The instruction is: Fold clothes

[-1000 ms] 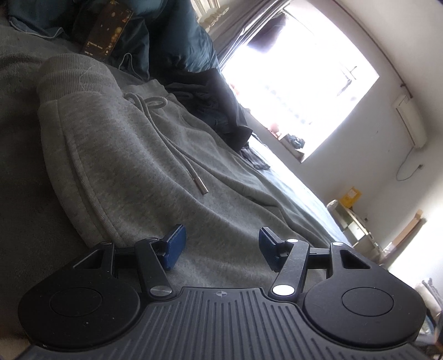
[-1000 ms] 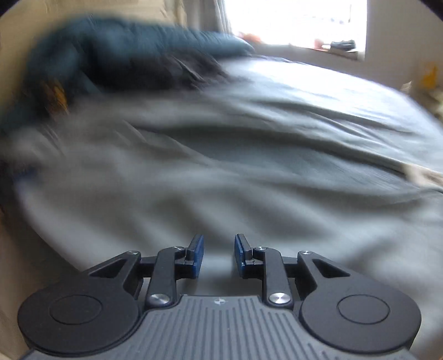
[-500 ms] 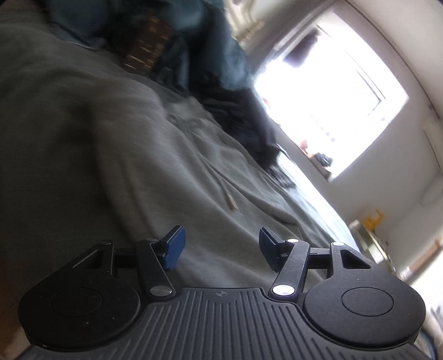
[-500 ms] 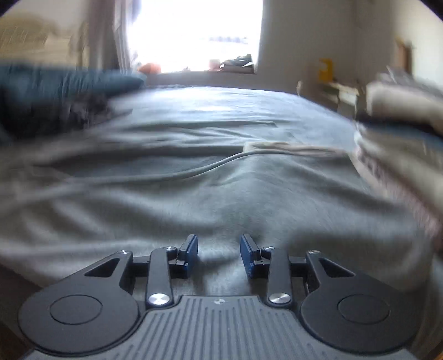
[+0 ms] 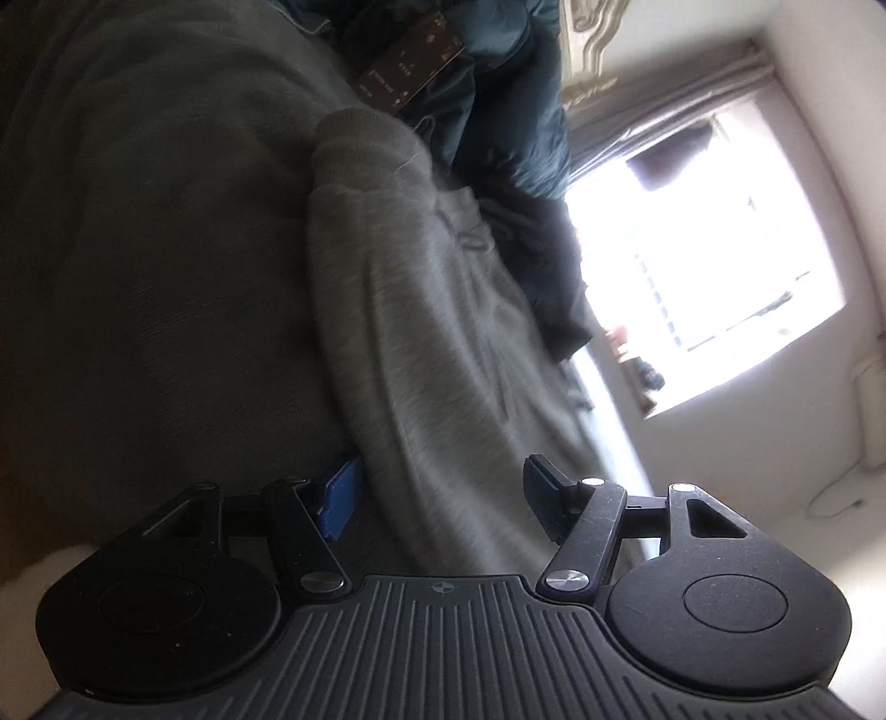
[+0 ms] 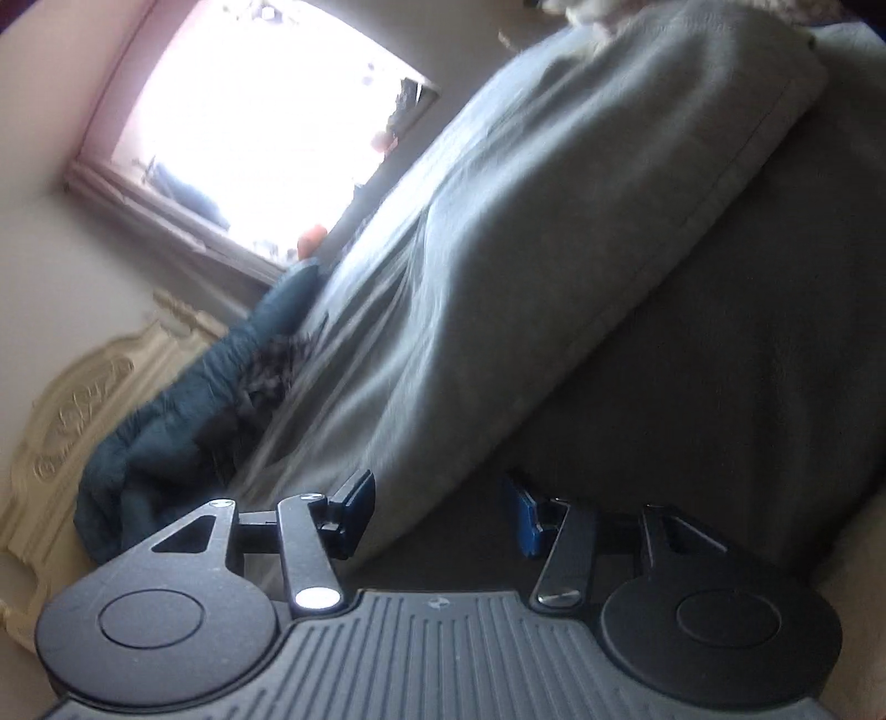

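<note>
Grey sweatpants [image 5: 421,332] lie flat on a dark grey bedcover [image 5: 138,249], waistband and drawstring at the far end. My left gripper [image 5: 437,498] is open, rolled sideways, its jaws straddling the near side edge of the pants. In the right wrist view the pants' leg [image 6: 554,238] runs away to its hem at the upper right. My right gripper [image 6: 440,515] is open, also rolled sideways, its jaws either side of the leg's near edge. Neither gripper holds cloth.
A teal quilt [image 5: 515,83] and dark clothes [image 5: 548,266] are piled near the cream headboard [image 6: 72,410]. A dark box [image 5: 410,66] rests on the quilt. A bright window [image 5: 720,232] lies beyond the bed. A pale folded pile [image 6: 598,11] sits past the hem.
Both grippers rolled onto their sides and dropped to the pants' edge. The right gripper's jaws opened wider. The left view swung back toward the waistband.
</note>
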`<state>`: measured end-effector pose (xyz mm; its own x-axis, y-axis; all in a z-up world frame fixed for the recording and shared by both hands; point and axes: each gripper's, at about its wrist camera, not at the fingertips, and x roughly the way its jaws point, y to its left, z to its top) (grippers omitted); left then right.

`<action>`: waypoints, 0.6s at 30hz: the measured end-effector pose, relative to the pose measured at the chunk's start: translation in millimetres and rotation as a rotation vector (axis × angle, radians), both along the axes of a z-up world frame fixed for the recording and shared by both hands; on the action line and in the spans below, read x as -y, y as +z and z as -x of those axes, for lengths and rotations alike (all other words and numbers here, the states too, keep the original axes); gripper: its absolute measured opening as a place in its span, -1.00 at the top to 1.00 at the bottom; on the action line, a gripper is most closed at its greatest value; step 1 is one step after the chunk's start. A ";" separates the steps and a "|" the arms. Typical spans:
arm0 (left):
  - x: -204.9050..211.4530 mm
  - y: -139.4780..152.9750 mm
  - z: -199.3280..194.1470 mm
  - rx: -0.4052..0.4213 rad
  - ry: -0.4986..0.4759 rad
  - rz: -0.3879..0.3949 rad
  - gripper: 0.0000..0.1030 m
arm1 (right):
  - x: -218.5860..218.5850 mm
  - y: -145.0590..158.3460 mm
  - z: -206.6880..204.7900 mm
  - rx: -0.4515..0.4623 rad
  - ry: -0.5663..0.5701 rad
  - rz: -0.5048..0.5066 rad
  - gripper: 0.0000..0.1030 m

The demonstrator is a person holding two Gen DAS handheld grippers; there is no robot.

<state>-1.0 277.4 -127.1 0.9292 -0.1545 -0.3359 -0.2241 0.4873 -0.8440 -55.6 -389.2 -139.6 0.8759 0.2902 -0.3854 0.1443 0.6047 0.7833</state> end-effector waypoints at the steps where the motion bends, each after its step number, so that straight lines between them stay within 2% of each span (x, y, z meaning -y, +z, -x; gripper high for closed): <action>1: -1.9 -0.9 -3.8 0.007 0.004 0.015 -0.23 | 4.6 -1.8 -4.0 0.011 -0.028 -0.016 -0.05; 5: -1.4 -12.7 -7.8 0.012 -0.005 0.071 -0.23 | 11.7 -18.6 -11.8 0.029 -0.080 -0.138 -0.04; 9: 7.9 -18.3 -3.4 0.044 -0.072 0.071 -0.23 | 0.2 -25.4 -14.0 0.023 -0.036 -0.164 -0.04; 11: 6.1 -18.8 -6.8 0.049 -0.073 0.084 -0.23 | -0.4 -28.3 -17.7 0.022 -0.028 -0.185 -0.03; 18: 3.0 -18.6 -19.2 0.066 -0.031 0.121 -0.22 | 13.2 -28.5 -30.5 0.088 -0.140 -0.217 0.02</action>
